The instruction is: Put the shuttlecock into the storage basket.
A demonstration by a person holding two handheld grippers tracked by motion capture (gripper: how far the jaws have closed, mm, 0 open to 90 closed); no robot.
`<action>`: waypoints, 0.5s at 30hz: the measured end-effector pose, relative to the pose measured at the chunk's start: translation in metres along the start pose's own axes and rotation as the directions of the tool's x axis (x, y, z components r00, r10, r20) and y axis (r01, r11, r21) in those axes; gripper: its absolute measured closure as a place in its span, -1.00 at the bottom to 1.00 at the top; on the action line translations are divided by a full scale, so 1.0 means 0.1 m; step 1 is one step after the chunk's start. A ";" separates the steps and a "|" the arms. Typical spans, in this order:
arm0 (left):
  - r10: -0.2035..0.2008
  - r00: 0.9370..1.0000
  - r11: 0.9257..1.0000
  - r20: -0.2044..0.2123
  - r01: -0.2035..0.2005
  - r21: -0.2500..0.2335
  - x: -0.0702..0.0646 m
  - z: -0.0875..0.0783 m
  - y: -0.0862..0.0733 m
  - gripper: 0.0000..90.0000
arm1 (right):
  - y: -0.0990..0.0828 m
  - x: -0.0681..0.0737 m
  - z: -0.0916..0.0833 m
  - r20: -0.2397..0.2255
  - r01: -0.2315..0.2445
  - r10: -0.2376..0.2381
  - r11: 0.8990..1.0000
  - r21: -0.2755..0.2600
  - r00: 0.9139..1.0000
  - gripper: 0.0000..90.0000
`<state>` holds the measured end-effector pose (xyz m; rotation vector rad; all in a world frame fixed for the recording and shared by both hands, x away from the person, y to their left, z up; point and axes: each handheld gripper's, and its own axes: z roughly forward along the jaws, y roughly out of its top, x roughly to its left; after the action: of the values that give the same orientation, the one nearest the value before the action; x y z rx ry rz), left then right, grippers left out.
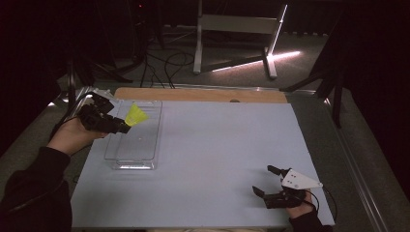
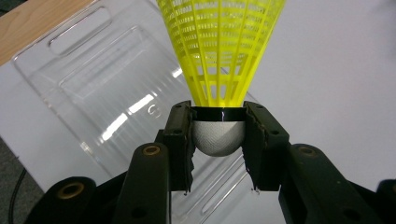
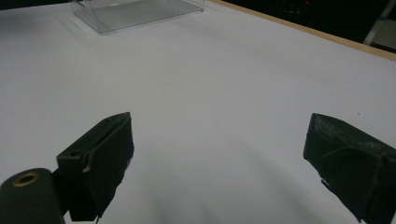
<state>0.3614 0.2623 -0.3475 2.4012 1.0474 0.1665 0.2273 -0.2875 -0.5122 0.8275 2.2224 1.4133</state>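
A yellow shuttlecock (image 1: 136, 115) (image 2: 219, 46) with a white rounded cork (image 2: 218, 136) is held over the clear plastic tray (image 1: 134, 137) (image 2: 102, 93). My left gripper (image 1: 123, 126) (image 2: 218, 140) is shut on the cork, skirt pointing away from the jaws. The tray lies on the white board (image 1: 208, 154) at the left and holds nothing I can see. My right gripper (image 1: 267, 181) (image 3: 219, 158) hovers low over the board's near right corner, jaws wide open with nothing between them.
A wooden strip (image 1: 203, 94) runs along the board's far edge. Beyond the table stand a white metal frame (image 1: 237, 34) and cables on the dark floor. The tray's near end (image 3: 135, 11) lies far ahead in the right gripper view.
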 end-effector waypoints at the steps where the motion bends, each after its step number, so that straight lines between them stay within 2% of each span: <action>1: -0.007 1.000 1.000 0.001 0.007 0.001 0.01 0.00 -0.02 0.46 | 0.00 0.00 0.00 -0.002 0.000 0.000 1.000 0.000 1.000 -0.81; 8: -0.039 0.999 0.999 -0.005 0.038 -0.016 0.09 0.01 -0.14 0.46 | 0.00 0.00 0.00 0.000 0.001 -0.001 1.000 0.004 1.000 -0.81; 13: -0.050 0.999 0.999 -0.014 0.050 -0.002 0.13 0.11 -0.23 0.46 | 0.00 0.00 0.00 -0.001 0.000 0.000 1.000 0.005 1.000 -0.81; 15: -0.060 0.998 0.998 -0.006 0.060 0.003 0.14 0.15 -0.27 0.46 | 0.00 0.00 0.00 0.000 0.002 -0.002 1.000 0.004 1.000 -0.81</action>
<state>0.3581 0.2820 -0.3751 2.3705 1.1226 0.1510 0.2274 -0.2874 -0.5122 0.8267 2.2260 1.4082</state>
